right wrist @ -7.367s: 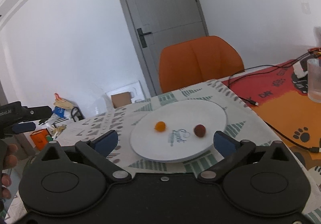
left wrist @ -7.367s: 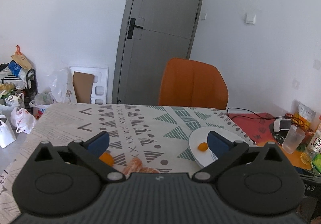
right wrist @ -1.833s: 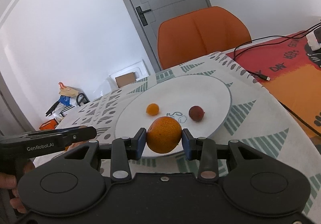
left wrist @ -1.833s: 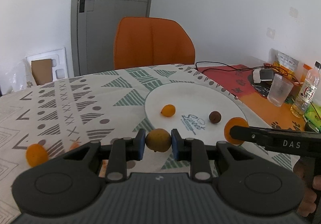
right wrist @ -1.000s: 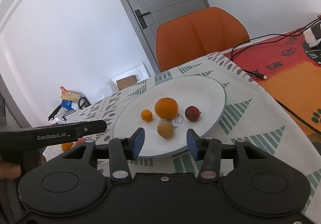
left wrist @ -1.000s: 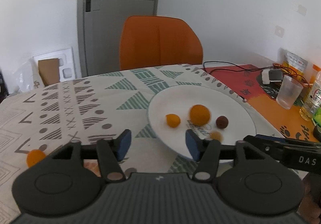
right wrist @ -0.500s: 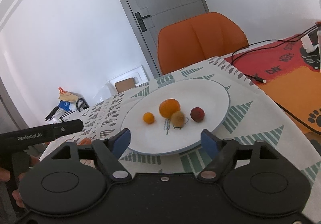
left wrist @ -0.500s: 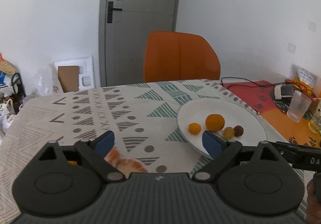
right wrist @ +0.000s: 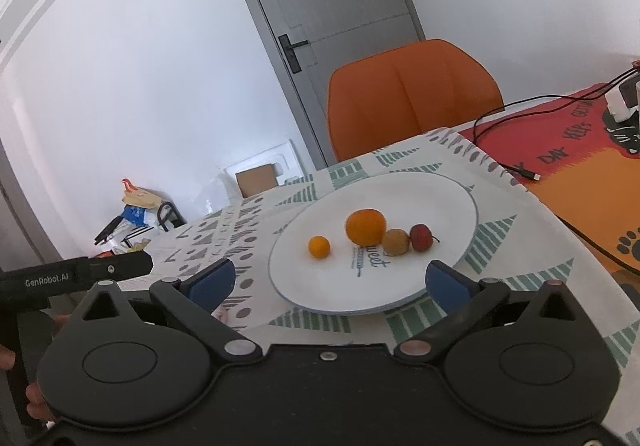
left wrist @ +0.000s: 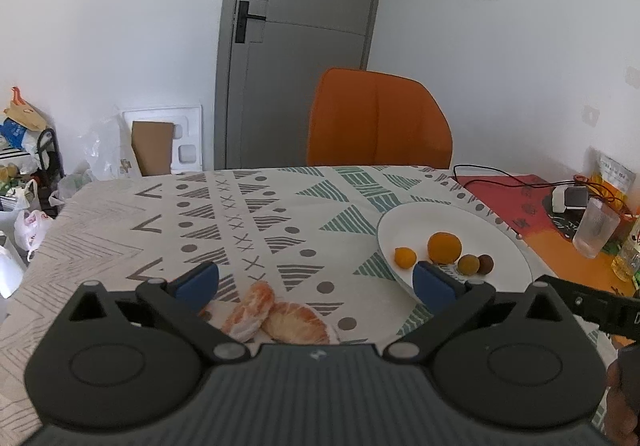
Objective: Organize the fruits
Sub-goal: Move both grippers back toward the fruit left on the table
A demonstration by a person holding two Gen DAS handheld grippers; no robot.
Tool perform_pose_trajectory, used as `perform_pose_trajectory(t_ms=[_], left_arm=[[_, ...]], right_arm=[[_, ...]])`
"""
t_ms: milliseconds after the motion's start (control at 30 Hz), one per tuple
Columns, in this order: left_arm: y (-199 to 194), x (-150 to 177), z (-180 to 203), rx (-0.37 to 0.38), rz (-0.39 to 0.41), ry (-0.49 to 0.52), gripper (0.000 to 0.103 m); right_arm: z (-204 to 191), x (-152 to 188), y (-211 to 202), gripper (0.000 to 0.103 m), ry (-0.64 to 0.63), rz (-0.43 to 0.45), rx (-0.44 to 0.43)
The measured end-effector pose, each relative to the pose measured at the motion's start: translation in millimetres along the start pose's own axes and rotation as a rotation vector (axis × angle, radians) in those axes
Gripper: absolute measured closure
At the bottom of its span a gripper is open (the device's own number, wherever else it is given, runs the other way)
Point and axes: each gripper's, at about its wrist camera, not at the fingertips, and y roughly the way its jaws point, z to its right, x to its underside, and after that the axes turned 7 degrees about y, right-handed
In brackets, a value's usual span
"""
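1. Left wrist view: the left hand-held gripper (left wrist: 316, 280) is spread wide and holds nothing. Peeled orange segments (left wrist: 276, 316) lie on the patterned surface (left wrist: 256, 222) between its fingers; only this view shows them clearly. Its frame cuts off their near edge, and whether the left blue fingertip (left wrist: 198, 282) touches one cannot be told.
2. Same view: the white plate (left wrist: 516, 266) sits to the right, carrying a small orange fruit (left wrist: 405, 257), a large orange (left wrist: 444, 247), a tan fruit (left wrist: 468, 265) and a dark red fruit (left wrist: 486, 264) in a row. The right blue fingertip (left wrist: 430, 282) overlaps the plate's near rim. A clear cup (left wrist: 595, 232) stands far right.
3. Right wrist view: the right hand-held gripper (right wrist: 330, 282) is likewise wide open and empty, its fingers flanking the plate (right wrist: 304, 286) without touching the fruit.
4. Same view: the large orange (right wrist: 365, 227), tan fruit (right wrist: 395, 242) and dark red fruit (right wrist: 421, 237) sit close together, the small orange fruit (right wrist: 319, 246) apart. Print on the plate is partly covered by fruit. The segments are nearly hidden behind the gripper.
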Motion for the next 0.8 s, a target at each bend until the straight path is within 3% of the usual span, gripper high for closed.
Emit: perform_pose_trajectory(t_ms=[533, 800], left_arm=[[-37, 7, -33, -0.076, 0.037, -0.059, 0.0], [-54, 11, -53, -0.062, 0.076, -0.086, 0.0]], right_arm=[[-22, 5, -10, 0.0, -0.021, 0.006, -0.049], [-30, 9, -5, 0.0, -0.03, -0.017, -0.062]])
